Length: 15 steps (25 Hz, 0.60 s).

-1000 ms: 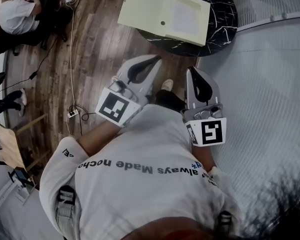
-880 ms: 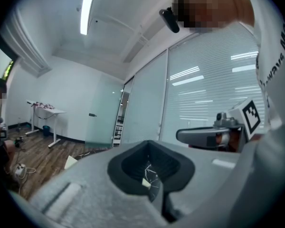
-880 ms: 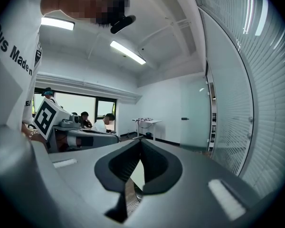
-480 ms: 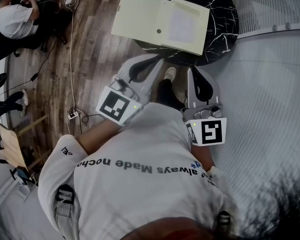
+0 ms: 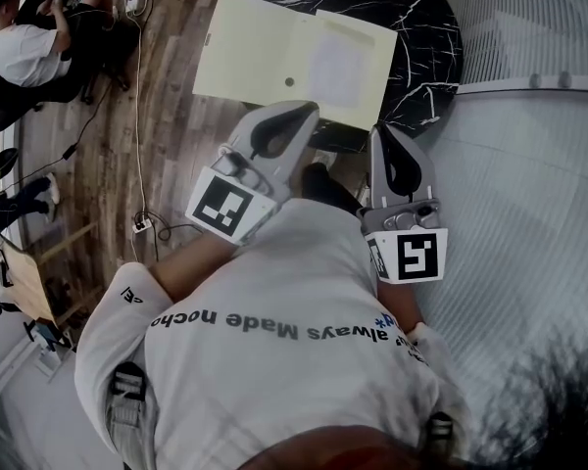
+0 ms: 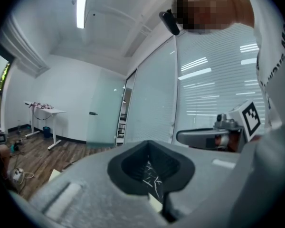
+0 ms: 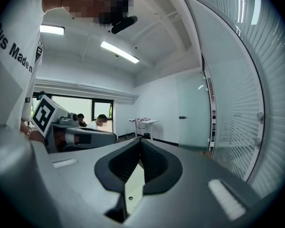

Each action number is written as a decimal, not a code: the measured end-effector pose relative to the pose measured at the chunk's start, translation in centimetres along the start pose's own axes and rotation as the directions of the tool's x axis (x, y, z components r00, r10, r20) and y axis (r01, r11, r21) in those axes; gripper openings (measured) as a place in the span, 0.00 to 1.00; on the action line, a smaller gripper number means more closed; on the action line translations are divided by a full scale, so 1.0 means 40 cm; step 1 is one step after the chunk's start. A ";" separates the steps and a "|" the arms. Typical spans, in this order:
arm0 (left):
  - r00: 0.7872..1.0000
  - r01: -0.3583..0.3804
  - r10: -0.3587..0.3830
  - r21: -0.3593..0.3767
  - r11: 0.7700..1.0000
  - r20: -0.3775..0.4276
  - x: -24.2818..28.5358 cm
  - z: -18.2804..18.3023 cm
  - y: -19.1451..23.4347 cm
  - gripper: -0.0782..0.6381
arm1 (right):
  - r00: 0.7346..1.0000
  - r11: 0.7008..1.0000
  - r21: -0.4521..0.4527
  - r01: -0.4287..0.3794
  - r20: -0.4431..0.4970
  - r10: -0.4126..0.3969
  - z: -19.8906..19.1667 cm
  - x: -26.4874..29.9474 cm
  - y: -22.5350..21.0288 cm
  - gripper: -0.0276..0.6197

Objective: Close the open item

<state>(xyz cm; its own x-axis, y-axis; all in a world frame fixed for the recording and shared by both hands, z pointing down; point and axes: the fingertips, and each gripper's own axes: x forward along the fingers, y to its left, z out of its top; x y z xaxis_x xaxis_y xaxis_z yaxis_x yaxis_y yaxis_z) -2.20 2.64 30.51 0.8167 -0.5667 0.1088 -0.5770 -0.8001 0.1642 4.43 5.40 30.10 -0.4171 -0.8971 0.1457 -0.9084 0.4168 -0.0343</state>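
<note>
While left gripper [image 5: 311,112] and right gripper [image 5: 380,128] draw nearer open folder [image 5: 265,57], fingers [image 5: 265,117] remain together.

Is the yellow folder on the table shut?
No, the pale folder lies spread open on the black table, with both of its halves flat and showing.

Left gripper [image 6: 151,146] fills the foreground, grey jaws pressed together, nothing between them. Through the dark padded hollow, a sliver of black marble table [image 6: 152,178] with white veins, and a scrap of pale folder [image 6: 155,204] below it. Right gripper [image 6: 190,137] hangs alongside at the right, marker cube [image 6: 250,119] up. Beyond: glass partition [image 6: 152,103], wooden floor [image 6: 47,156], white desk [image 6: 43,110].
</note>
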 end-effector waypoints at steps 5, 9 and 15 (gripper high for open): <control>1.000 -0.024 0.024 0.001 1.000 0.014 0.098 0.029 0.011 0.11 | 1.000 1.000 -0.007 -0.021 0.002 0.021 0.015 0.030 -0.094 0.05; 0.999 -0.041 0.041 0.010 0.999 0.015 0.154 0.029 0.015 0.11 | 0.999 0.999 -0.012 -0.037 0.005 0.037 0.018 0.047 -0.153 0.05; 0.998 -0.061 0.061 -0.002 0.998 0.008 0.206 0.020 0.034 0.11 | 0.999 0.999 -0.015 -0.046 -0.004 0.046 0.009 0.076 -0.203 0.05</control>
<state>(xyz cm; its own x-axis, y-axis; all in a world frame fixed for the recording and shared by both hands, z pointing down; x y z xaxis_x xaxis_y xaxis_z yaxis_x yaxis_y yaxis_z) 3.73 -3.28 30.83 0.7800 -0.6159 0.1108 -0.6256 -0.7638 0.1587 10.53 -0.74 30.46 -0.4587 -0.8762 0.1480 -0.8874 0.4602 -0.0260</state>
